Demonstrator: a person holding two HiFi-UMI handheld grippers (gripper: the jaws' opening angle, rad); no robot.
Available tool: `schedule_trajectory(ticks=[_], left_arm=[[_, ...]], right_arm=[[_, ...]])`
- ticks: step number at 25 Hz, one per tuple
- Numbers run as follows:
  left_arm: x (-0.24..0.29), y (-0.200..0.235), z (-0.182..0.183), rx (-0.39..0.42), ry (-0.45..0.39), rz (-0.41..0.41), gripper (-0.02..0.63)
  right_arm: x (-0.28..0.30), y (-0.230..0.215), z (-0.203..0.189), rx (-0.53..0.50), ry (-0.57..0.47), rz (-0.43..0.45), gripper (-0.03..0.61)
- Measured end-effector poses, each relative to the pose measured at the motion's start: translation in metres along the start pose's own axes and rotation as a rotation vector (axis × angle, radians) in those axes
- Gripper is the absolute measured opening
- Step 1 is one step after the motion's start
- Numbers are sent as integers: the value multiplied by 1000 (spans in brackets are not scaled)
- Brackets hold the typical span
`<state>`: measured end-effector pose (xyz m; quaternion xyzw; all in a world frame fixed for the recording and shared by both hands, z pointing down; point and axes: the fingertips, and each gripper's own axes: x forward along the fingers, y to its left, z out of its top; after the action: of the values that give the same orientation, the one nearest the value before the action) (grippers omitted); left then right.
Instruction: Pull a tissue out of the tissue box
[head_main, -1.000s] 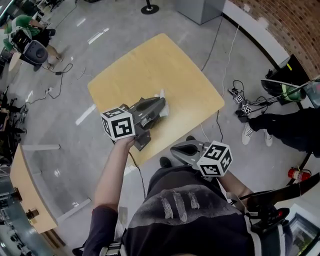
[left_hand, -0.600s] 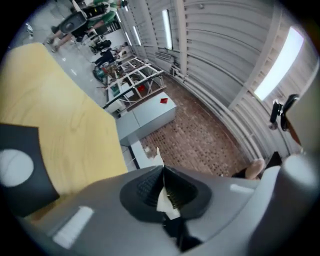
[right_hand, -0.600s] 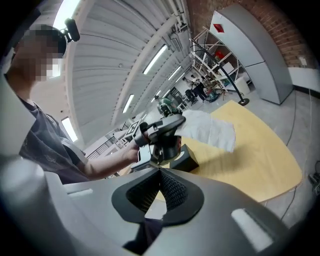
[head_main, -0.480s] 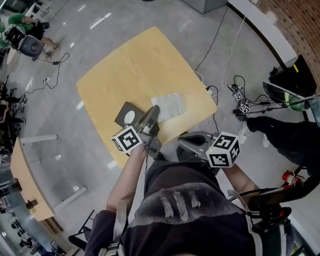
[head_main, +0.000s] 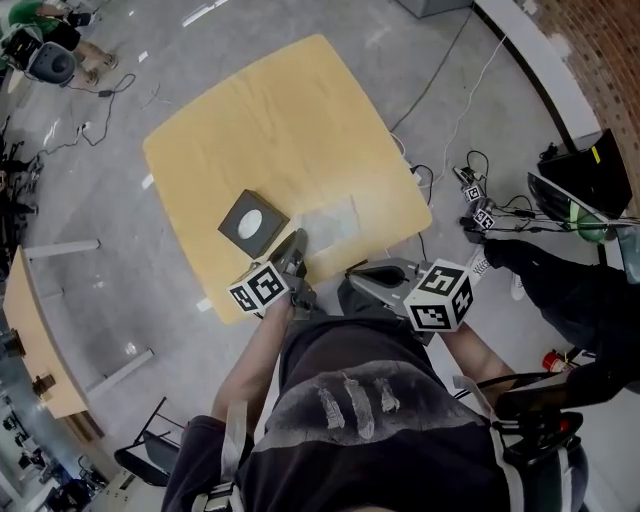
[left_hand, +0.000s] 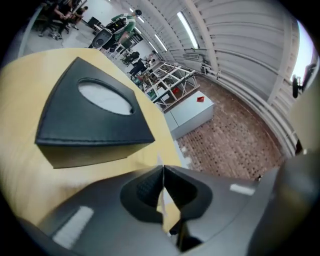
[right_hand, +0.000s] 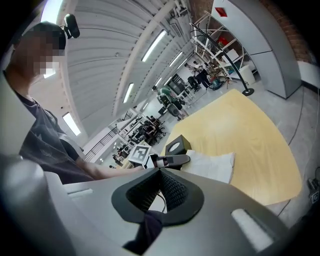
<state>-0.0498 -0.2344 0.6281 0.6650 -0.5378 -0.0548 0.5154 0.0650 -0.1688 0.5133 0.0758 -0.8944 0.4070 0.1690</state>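
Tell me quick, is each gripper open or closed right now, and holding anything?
Left gripper: closed, pinching an edge of the thin white paper tissue.
Right gripper: closed, nothing between its jaws.

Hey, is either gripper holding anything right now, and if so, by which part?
The left gripper is shut on the tissue, pinching a thin bit of its edge nearest the person. The right gripper is shut and holds nothing.
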Motion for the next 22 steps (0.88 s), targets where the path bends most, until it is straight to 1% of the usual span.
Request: schedule_trajectory(ticks=[4,6,8,11,13,14,17,18,22], left_arm=[[-3,18,-12,-31,16,55,6],[-7,25,-14,-37,14,91,6],[-9,29,-17,-37,24,104,11],[-10,34,-18,-29,46,128,71],[-13,37,-20,-15,62,161,159],[-14,39,-21,-8,71,173,192],[-19,43,-26,16,92,203,256],[-20,44,-27,30,100,213,269],[-25,53,-23,97,120,241,281]], right_arm=[[3,-2,5,-14,17,13,-2],[3,-2,7,-18,19,18,-2],[4,-3,8,-21,23,22,-2],[6,-3,7,-29,34,28,-2],[7,-3,7,-32,41,32,-2],[8,-3,7,-33,44,34,-2],[11,-2,6,-37,49,40,-2],[12,-1,5,-39,50,41,-2],[22,-2,5,-44,46,40,-2]])
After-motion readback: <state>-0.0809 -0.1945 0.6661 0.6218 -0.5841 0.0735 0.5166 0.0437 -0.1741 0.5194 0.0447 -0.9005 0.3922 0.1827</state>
